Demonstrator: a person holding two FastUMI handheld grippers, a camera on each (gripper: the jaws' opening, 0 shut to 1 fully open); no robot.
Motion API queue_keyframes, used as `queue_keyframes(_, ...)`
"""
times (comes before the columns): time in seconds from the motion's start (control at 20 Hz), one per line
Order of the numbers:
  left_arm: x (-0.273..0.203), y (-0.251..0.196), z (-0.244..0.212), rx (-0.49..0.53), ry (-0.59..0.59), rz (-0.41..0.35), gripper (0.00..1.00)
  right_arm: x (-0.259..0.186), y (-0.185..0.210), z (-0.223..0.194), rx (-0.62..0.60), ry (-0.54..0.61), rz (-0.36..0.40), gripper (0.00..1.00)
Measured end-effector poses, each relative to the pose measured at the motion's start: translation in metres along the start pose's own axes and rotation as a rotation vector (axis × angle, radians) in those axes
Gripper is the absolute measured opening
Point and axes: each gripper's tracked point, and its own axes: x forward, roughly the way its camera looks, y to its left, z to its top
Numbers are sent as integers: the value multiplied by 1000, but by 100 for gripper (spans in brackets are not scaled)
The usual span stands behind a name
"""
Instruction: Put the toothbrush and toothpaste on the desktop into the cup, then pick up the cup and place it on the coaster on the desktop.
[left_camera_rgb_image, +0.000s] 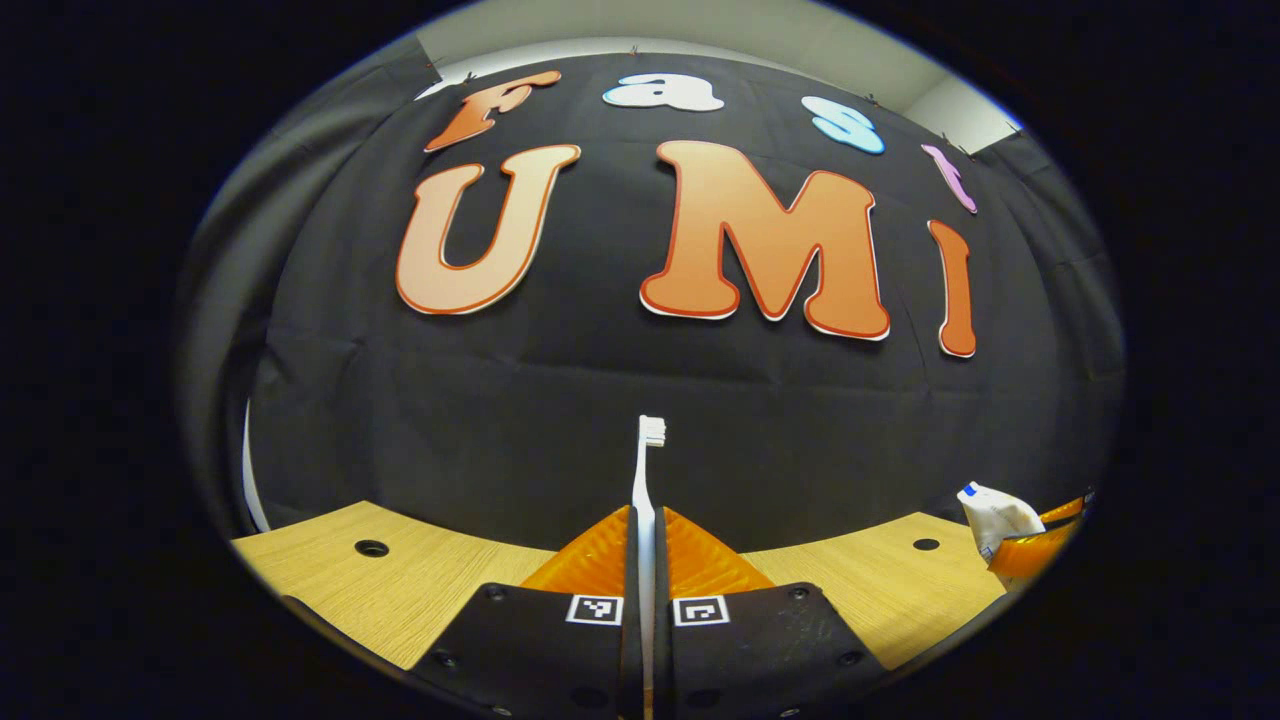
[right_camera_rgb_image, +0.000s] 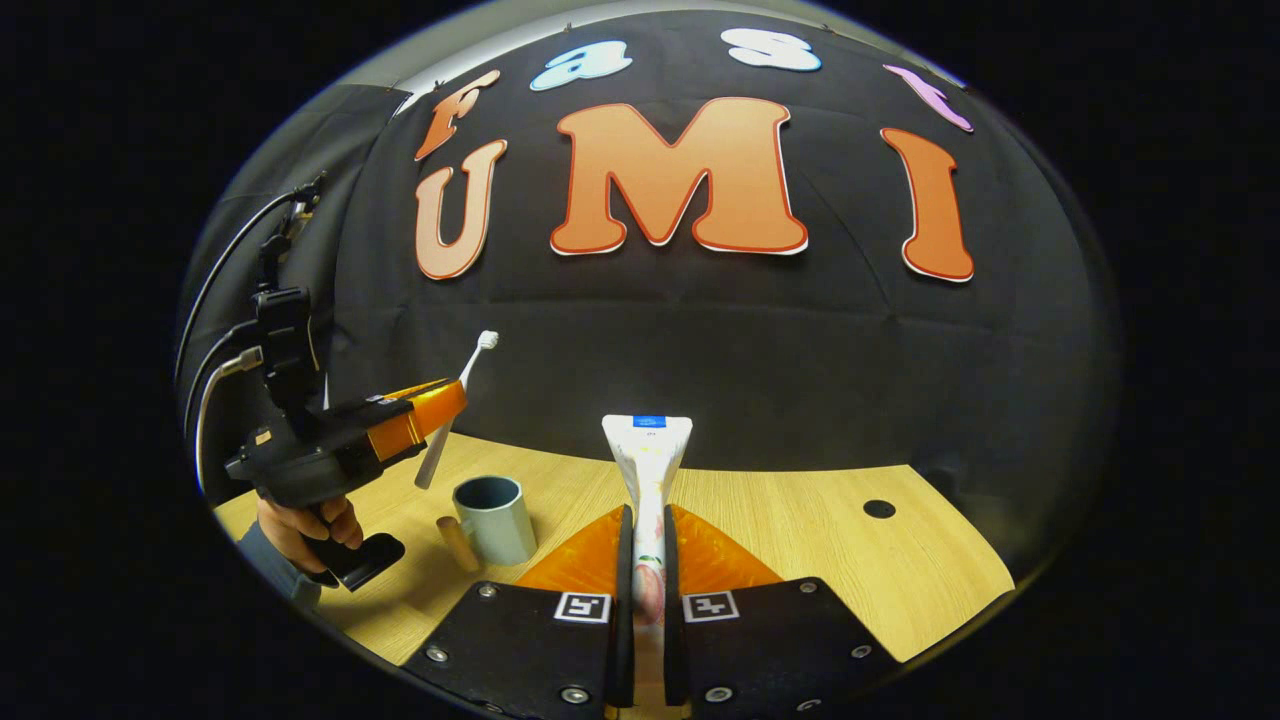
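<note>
Toothbrush (left_camera_rgb_image: 646, 480) — toothpaste (right_camera_rgb_image: 647, 470) — both gripped

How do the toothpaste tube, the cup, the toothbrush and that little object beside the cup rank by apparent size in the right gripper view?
1. Toothpaste tube, though it sits nearest the camera, so its lead is unsure.
2. Toothbrush and cup look close; the toothbrush is longer, the cup bulkier.
3. Small tan cylinder beside the cup, clearly smallest.

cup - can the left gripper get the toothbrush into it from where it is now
Probably yes. In the right gripper view the left gripper holds the toothbrush tilted in the air just above and left of the cup, whose mouth is open, with nothing between them.
</note>
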Motion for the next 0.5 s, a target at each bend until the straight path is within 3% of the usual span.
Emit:
queue_keyframes(0.25,23,-11,-10,-10,12,-85,4,12,-5,8,-1,-9,-3,12)
queue_keyframes(0.5,37,-7,-40,-5,67,-108,4,22,-1,8,9,-8,12,12)
